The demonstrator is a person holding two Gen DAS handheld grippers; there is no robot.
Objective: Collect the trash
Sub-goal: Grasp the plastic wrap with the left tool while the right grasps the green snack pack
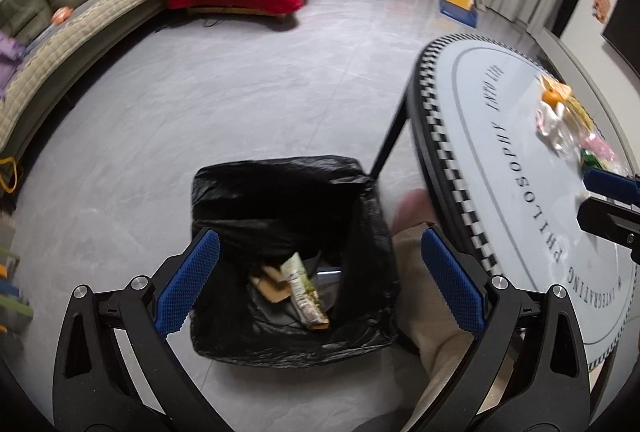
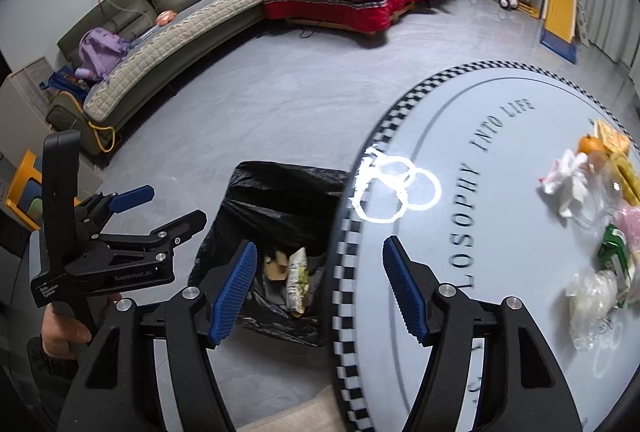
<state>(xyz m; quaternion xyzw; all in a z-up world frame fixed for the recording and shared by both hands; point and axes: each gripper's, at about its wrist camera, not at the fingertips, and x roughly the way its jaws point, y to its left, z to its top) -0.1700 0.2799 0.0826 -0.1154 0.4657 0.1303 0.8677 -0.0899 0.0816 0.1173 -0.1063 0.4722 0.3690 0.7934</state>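
We hold the left gripper (image 1: 320, 284) over the bin (image 1: 224, 188), a black-bagged bin standing on the grey floor (image 1: 200, 92) just beside the round table (image 1: 500, 104). Its blue pads stand wide apart with nothing between them. Down in the bin lie a crumpled printed wrapper (image 1: 304, 288) and scraps of brown cardboard (image 1: 272, 282).

Our right gripper (image 2: 316, 288) hangs above the table's checkered edge (image 2: 344, 272), one finger over the bin and the other over the tabletop; its jaws stand apart and empty.

The remaining trash sits together near the right edge of the tabletop: a white crumpled tissue (image 2: 566, 180), a clear plastic bag (image 2: 592, 304), a green wrapper (image 2: 614, 252), a pink wrapper (image 2: 630, 222), and yellow packaging (image 2: 618, 148) beside an orange (image 2: 590, 144).
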